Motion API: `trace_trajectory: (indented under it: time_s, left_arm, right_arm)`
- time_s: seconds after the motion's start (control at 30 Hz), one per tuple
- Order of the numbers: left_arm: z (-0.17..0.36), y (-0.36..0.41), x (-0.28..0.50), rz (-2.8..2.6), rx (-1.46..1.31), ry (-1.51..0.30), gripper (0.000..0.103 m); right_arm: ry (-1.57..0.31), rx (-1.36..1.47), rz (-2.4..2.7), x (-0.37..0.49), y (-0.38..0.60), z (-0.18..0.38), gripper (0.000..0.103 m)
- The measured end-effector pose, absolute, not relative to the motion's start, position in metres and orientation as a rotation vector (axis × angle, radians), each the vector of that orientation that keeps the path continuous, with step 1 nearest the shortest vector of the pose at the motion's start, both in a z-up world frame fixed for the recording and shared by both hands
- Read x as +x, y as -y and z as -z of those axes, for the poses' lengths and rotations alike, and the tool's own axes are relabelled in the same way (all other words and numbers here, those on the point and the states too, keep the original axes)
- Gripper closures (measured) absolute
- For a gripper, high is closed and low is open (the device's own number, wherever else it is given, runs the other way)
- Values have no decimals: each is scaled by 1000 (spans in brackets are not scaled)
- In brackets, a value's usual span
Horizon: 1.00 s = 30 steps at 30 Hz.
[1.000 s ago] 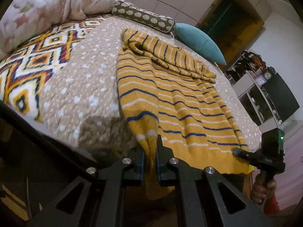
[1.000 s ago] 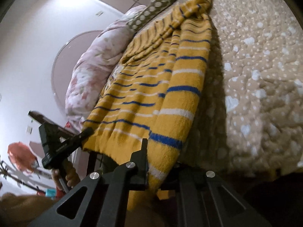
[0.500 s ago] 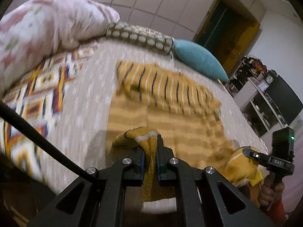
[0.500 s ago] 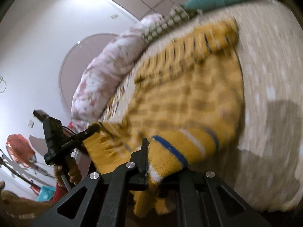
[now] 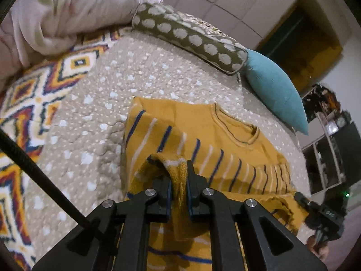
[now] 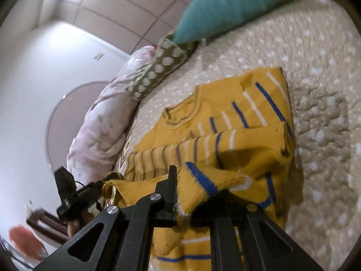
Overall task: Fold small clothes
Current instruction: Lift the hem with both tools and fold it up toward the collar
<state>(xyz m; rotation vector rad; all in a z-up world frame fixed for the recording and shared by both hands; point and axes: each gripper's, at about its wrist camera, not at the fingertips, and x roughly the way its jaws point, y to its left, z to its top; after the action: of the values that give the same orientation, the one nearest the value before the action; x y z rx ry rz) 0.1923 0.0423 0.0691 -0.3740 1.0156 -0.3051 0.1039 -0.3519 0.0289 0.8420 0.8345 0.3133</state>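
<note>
On the bed: the striped yellow sweater [image 5: 225, 140] lies across the dotted beige quilt [image 5: 94, 117], neckline toward the pillows, its lower part lifted and doubled up over the body.
Left gripper [image 5: 179, 180]: jaws closed tight on one hem corner of the sweater, a ridge of knit pinched between them and hanging slack below.
Right gripper [image 6: 191, 187]: closed on the other hem corner; knit drapes over and hides the far finger, so only the near one shows.
Why held so: one corner in each gripper keeps the hem spread as a straight edge, which I judge lets it be carried up to the shoulders for a bottom-to-top fold.
Sleeves: striped bands already lie crosswise over the chest, so the hem would cover them.
Fold edge: loose and bunched beneath both grippers, not yet laid flat.
Room ahead: bare quilt lies between the neckline and the polka-dot bolster [image 5: 191, 36] and teal cushion [image 5: 275, 94], enough, I judge, to lay the hem down.
Left side: patterned blanket [image 5: 29, 103] and pink floral duvet [image 5: 63, 13] stand well apart from the sweater.
Right side: open quilt beside the sweater's edge.
Risk: slack corners may drop unevenly.
</note>
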Motion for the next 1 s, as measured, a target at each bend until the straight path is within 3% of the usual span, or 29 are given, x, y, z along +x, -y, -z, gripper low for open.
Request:
trace_trajectory:
  time_s: [0.07, 0.2, 0.3, 0.37, 0.43, 0.77, 0.87, 1.0]
  left_arm:
    - [-65, -46, 204, 323, -422, -1024, 91]
    - [-62, -56, 221, 346, -528, -1027, 79]
    - [-61, -63, 231, 347, -601, -1023, 75]
    - [-65, -70, 236, 320, -617, -992, 60]
    - [-69, -77, 240, 303, -628, -960, 53]
    - [-63, -68, 227, 298, -465, -990, 51]
    - [-54, -51, 227, 326, -389, -1018, 44]
    - [-42, -26, 230, 270, -198, -1053, 43]
  right_arm:
    - [-849, 906, -313, 118, 359, -18, 88]
    - [-815, 1118, -371, 142, 378, 2, 58]
    - [-803, 1270, -379, 162, 391, 18, 57]
    - [-791, 1298, -371, 169, 394, 19, 57]
    - [-765, 1342, -366, 176, 397, 18, 52]
    - [-721, 1519, -257, 184, 410, 29, 48]
    - [-796, 1387, -208, 193, 400, 18, 47]
    - [-867, 1222, -188, 198, 391, -2, 41]
